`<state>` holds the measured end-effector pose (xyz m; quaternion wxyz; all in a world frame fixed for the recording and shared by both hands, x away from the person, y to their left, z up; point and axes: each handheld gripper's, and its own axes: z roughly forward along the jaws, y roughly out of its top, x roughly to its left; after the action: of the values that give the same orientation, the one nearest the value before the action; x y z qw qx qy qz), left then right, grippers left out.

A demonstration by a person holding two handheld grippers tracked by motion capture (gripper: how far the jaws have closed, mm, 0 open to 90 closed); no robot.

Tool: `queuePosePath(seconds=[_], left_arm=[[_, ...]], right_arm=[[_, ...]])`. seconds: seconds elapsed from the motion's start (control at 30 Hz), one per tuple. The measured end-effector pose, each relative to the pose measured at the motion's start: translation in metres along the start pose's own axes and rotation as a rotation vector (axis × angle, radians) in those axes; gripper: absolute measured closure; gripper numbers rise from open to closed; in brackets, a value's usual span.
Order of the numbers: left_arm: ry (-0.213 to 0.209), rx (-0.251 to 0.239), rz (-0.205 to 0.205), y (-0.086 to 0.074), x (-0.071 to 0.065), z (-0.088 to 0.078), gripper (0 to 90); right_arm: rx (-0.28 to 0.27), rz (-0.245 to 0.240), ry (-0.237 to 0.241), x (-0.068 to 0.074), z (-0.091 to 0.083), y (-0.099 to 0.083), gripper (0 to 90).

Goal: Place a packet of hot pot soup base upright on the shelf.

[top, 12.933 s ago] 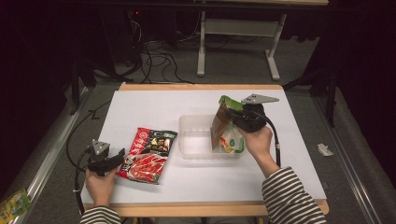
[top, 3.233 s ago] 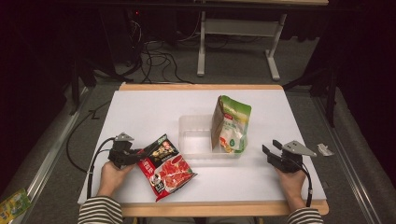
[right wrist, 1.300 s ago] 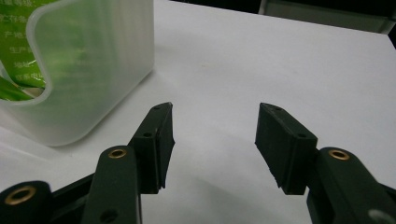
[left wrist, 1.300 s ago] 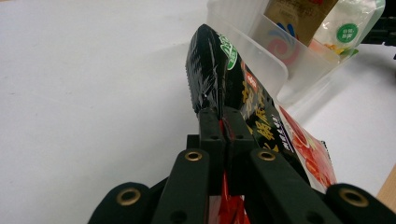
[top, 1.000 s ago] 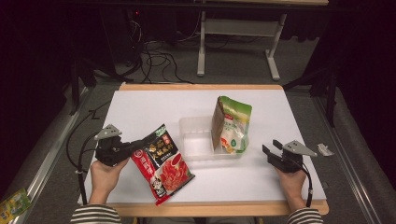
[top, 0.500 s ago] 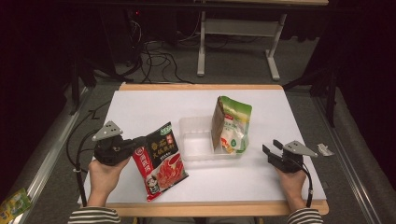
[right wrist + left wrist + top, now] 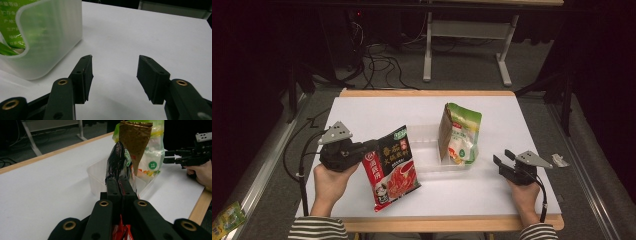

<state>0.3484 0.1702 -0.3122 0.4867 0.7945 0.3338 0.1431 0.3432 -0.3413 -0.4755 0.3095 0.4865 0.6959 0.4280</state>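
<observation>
My left gripper (image 7: 364,149) is shut on the edge of a red and black noodle packet (image 7: 392,167), which hangs tilted above the table's near left part. In the left gripper view the packet (image 7: 117,162) stands edge-on between the closed jaws (image 7: 121,182). Beyond it stands a green bag (image 7: 152,157) in a clear plastic container (image 7: 97,175). In the high view the green bag (image 7: 460,135) leans upright at the right end of the container (image 7: 427,162). My right gripper (image 7: 500,161) rests open on the table to the container's right, with nothing between its jaws (image 7: 115,72).
The white table top (image 7: 377,112) ends in a wooden front edge (image 7: 452,224). The container's rounded corner (image 7: 50,42) sits just left of the right gripper. Cables and a desk frame (image 7: 462,45) lie on the floor behind. A small packet (image 7: 227,220) lies on the floor at left.
The left hand has risen and carried the noodle packet up off the table, a little towards the container. The right gripper has stayed in place.
</observation>
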Motion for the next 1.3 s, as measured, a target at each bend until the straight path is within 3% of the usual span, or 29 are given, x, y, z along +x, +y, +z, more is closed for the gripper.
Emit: queuePosePath(seconds=[0.3, 0.8, 1.1, 1.3], left_arm=[[-0.023, -0.031, 0.012, 0.016, -0.006, 0.003, 89.7], [-0.018, -0.049, 0.014, 0.047, -0.01, 0.021, 89.8], [0.003, -0.072, -0.018, 0.062, -0.004, 0.032, 89.8], [0.041, -0.084, -0.029, 0.069, -0.002, 0.044, 89.8]], right_arm=[[-0.008, 0.005, 0.002, -0.001, 0.0, 0.0, 46.9], [-0.01, 0.003, 0.002, -0.001, -0.001, 0.0, 46.7], [-0.009, 0.008, 0.001, -0.001, -0.001, 0.0, 46.6], [-0.009, 0.008, 0.0, -0.001, -0.001, 0.0, 46.5]])
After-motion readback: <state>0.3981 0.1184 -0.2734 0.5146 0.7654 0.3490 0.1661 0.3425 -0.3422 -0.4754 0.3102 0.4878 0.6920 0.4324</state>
